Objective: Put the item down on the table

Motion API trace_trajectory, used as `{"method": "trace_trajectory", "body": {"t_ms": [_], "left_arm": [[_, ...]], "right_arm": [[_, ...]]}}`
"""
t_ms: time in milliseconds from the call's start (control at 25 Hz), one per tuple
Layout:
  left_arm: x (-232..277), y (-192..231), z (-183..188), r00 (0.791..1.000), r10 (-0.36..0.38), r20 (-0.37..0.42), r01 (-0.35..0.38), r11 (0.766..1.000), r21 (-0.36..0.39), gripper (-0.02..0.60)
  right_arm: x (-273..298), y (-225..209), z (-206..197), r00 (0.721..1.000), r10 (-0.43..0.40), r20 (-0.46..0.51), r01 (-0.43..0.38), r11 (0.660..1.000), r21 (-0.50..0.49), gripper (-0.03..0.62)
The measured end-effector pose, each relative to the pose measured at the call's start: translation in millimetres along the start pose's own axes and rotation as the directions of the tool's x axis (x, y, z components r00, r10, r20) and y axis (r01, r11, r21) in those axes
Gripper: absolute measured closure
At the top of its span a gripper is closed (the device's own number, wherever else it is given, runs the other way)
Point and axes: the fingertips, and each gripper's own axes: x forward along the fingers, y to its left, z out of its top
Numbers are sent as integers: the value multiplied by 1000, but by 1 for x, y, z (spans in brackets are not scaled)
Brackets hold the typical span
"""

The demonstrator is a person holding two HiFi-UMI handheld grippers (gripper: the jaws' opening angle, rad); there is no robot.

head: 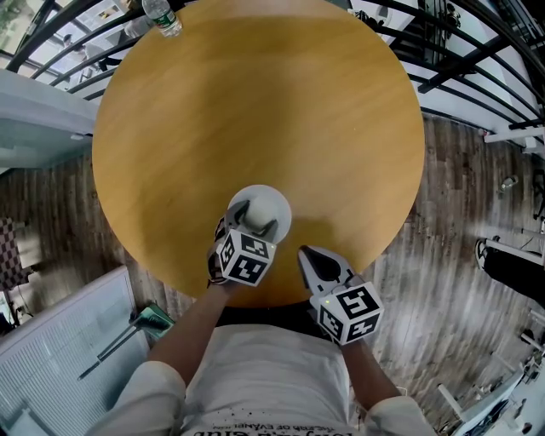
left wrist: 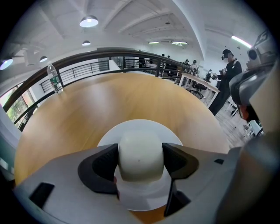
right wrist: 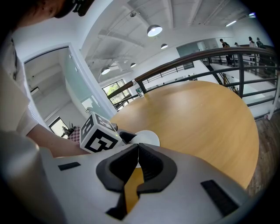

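A white round item, a flat disc with a cream rounded knob at its middle, is over the near edge of the round wooden table. My left gripper is shut on that knob, one dark pad on each side. Whether the disc touches the tabletop I cannot tell. My right gripper is just to the right, at the table's near rim, shut with nothing between its jaws. The right gripper view shows the white item and the left gripper's marker cube beside it.
A clear water bottle stands at the table's far left edge, also seen in the left gripper view. Dark railings curve behind the table. Wood-plank floor surrounds it. A person stands far off to the right.
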Motion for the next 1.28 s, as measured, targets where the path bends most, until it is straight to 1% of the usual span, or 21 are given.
{"method": "trace_trajectory", "body": {"t_ms": [520, 760, 1280], "left_arm": [[0, 3, -3, 1000, -13, -2, 13, 1000, 6, 253], [-5, 0, 2, 999, -22, 23, 22, 999, -36, 249], [-29, 1, -2, 999, 6, 38, -5, 999, -37, 249]], "right_arm": [[1, 2, -2, 1000, 1, 5, -1, 1000, 0, 569], [-1, 3, -1, 1000, 7, 8, -7, 1000, -7, 569], [-9, 19, 0, 999, 26, 19, -25, 999, -44, 569]]}}
